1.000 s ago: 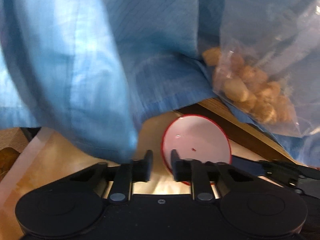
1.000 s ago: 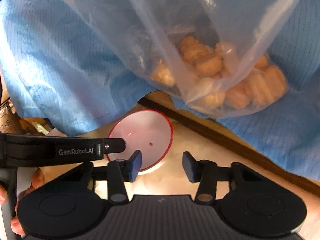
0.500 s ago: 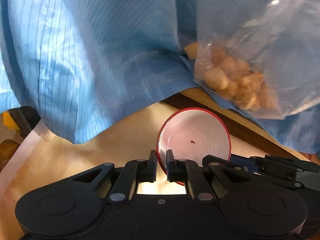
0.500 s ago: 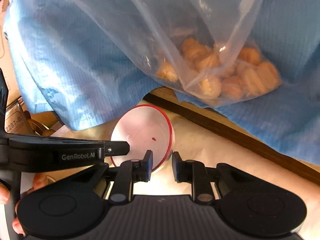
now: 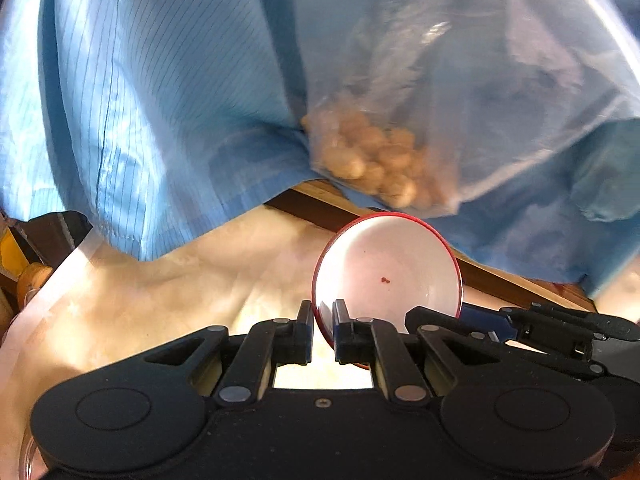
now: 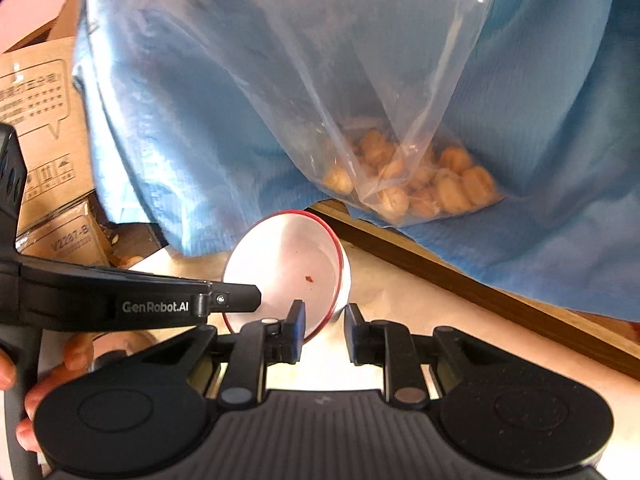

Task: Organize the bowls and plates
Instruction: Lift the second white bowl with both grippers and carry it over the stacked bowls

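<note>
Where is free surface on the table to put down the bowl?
Bare cream tabletop lies left of the bowl, below the blue cloth. In the right wrist view, more lies right of it, before the dark table edge. Behind is crowded: the snack bag.

Black tongs [image 6: 322, 330], silver rivets, "GenRobot.AI" marking; blue pinstriped garment [image 5: 152, 92].

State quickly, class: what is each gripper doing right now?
Left gripper: closed on the rim of the red-rimmed bowl.
Right gripper: closed on the same bowl's rim, opposite side.
</note>
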`<state>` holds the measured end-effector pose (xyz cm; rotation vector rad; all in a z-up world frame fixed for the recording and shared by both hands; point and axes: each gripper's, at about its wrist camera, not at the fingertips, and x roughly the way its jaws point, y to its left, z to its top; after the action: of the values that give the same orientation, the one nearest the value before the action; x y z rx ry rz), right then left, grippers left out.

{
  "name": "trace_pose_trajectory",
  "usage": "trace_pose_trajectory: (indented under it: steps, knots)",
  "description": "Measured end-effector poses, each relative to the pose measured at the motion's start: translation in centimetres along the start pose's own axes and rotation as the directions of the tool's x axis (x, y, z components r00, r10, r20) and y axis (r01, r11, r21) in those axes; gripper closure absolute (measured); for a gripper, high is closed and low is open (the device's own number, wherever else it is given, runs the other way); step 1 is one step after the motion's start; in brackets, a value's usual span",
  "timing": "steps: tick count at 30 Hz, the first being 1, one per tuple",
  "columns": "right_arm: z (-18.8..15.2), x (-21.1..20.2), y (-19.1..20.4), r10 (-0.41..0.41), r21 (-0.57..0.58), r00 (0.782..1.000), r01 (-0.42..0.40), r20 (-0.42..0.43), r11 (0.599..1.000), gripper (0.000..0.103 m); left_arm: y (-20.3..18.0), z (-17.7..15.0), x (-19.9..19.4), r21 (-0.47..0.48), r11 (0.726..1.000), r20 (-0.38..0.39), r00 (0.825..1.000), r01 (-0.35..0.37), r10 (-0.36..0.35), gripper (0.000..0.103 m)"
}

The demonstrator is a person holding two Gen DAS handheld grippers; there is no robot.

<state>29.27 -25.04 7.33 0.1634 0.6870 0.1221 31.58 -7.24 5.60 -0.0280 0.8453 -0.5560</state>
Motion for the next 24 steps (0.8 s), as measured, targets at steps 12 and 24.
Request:
trace_pose_trajectory:
  steps: [12, 24]
  knots:
    - [-2.8, -6.0, 1.1, -0.011, -0.018, 0.999, 0.012, 0.044, 1.000, 0.079, -2.4, -2.4, -3.4, 0.030, 0.999, 0.014, 0.999, 0.039, -0.039, 0.093]
    - [-4.9, -8.1, 1.8, -0.016, -0.016, 0.999, 0.017, 0.041, 1.000, 0.079, -3.2, -4.6, -4.9, 0.050, 0.998, 0.003, 0.999, 0.043, -0.043, 0.093]
